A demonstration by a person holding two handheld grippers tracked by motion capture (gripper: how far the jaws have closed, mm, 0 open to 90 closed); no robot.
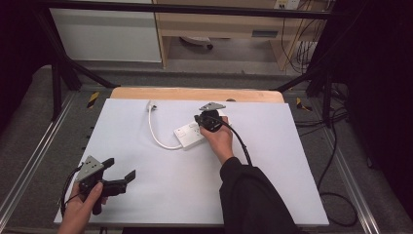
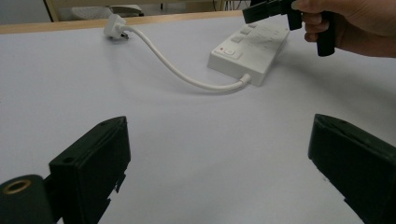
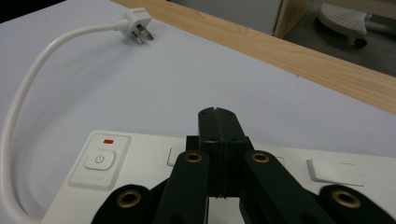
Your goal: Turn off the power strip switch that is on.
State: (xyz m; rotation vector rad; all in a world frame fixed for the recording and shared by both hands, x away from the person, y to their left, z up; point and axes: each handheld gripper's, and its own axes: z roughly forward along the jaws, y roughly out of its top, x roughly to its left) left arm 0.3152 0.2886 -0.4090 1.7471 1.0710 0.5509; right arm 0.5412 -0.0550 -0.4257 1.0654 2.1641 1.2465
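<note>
your right gripper (image 3: 218, 116) hung over the white power strip (image 1: 191, 135), its jaws pressed flat together with nothing between them, tips above the strip's top face beside the power button (image 3: 99, 160). the strip lay near the middle of the white table (image 1: 272, 185), slightly towards the far edge. its cord (image 2: 180, 72) curved away to the plug (image 3: 135, 23), which lay near the wooden far edge. your left gripper (image 1: 116, 180) sat at the near left corner, jaws wide apart and empty, well apart from the strip.

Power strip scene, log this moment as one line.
right gripper: shut, over power strip | left gripper: open, empty | plug: loose on white board
</note>
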